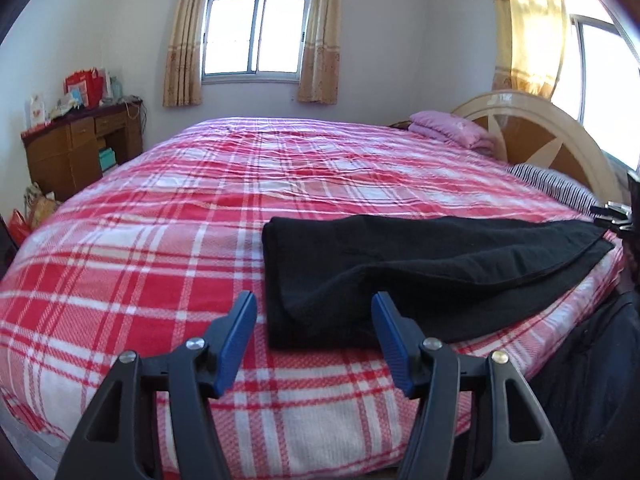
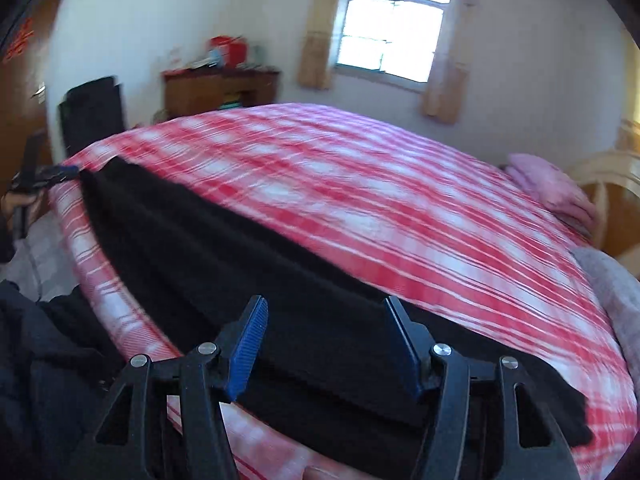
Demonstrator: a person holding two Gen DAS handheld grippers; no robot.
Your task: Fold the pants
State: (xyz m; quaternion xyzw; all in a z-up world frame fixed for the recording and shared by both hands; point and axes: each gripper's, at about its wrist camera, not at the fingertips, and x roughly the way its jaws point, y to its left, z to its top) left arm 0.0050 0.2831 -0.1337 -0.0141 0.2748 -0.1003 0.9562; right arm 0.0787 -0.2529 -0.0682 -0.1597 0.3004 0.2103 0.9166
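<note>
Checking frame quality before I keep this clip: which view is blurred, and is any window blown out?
Left wrist view: sharp, with crisp plaid on the bedspread and pants; the window is overexposed white. Right wrist view: motion-smeared across the bedspread; its window is also blown out. Both show fisheye bending.

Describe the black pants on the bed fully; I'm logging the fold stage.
The black pants look like soft, knit-like fabric, lying flat as one long strip near the edge of the red plaid bedspread. One end is squared off, with a layer lapped over; a thin seam runs along the other, tapering end. The open left gripper sits at the squared end and the open right gripper hangs over the other end; neither pinches the fabric. Only the bedspread visibly touches them.
</note>
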